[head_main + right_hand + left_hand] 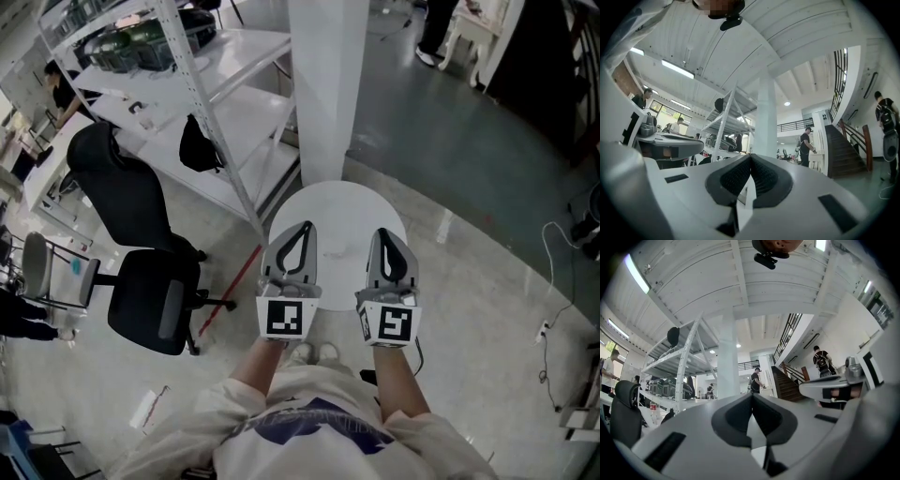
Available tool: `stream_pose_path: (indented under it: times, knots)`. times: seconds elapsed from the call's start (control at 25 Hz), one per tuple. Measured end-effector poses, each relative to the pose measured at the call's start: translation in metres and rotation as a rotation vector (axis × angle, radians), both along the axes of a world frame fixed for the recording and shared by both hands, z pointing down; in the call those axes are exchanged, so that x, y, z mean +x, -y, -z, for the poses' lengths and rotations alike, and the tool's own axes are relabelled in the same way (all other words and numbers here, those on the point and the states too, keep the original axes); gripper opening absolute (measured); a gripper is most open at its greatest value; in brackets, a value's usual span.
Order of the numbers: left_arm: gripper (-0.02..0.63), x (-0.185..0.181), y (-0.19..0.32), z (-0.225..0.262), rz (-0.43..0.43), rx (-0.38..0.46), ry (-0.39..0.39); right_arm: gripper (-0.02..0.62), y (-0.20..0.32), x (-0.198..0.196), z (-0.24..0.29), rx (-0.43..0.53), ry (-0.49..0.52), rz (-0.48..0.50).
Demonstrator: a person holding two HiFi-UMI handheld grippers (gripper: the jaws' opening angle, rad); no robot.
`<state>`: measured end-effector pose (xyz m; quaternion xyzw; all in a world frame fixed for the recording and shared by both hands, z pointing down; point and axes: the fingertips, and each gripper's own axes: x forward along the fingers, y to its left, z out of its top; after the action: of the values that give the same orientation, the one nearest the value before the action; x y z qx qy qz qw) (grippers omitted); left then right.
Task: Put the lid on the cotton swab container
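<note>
Claws (305,227) (383,233) closed over table (339,202) edge

Bright ceiling strips (677,69); fisheye warp, edges dark, perhaps soft.

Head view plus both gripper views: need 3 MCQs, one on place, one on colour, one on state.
1. The left gripper and right gripper are held over:
A) the round table
B) a chair
C) a shelf

2. The table top is:
A) black
B) white
C) red

3. The left gripper's jaws are:
A) wide apart
B) shut on a thing
C) shut, with nothing between them

Answers:
1. A, as the head view shows both grippers above the round table.
2. B, as the bare top around the grippers is white.
3. C, as the left gripper view shows the jaws meeting at the tip with nothing between them.
</note>
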<state>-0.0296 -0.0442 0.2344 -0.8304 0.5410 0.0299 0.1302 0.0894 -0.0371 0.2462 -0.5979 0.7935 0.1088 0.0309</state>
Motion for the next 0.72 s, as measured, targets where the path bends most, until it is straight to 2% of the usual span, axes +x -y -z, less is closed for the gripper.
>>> stream_pose_path:
  times: [0.28,0.72]
  knots:
    - [-0.002,0.004,0.001,0.014,-0.022,0.042,-0.01,0.008,0.0,-0.003,0.012,0.03,0.006,0.0]
    - [-0.002,0.004,-0.001,0.021,-0.03,0.051,-0.028,0.008,-0.004,-0.009,0.028,0.073,0.007,0.003]
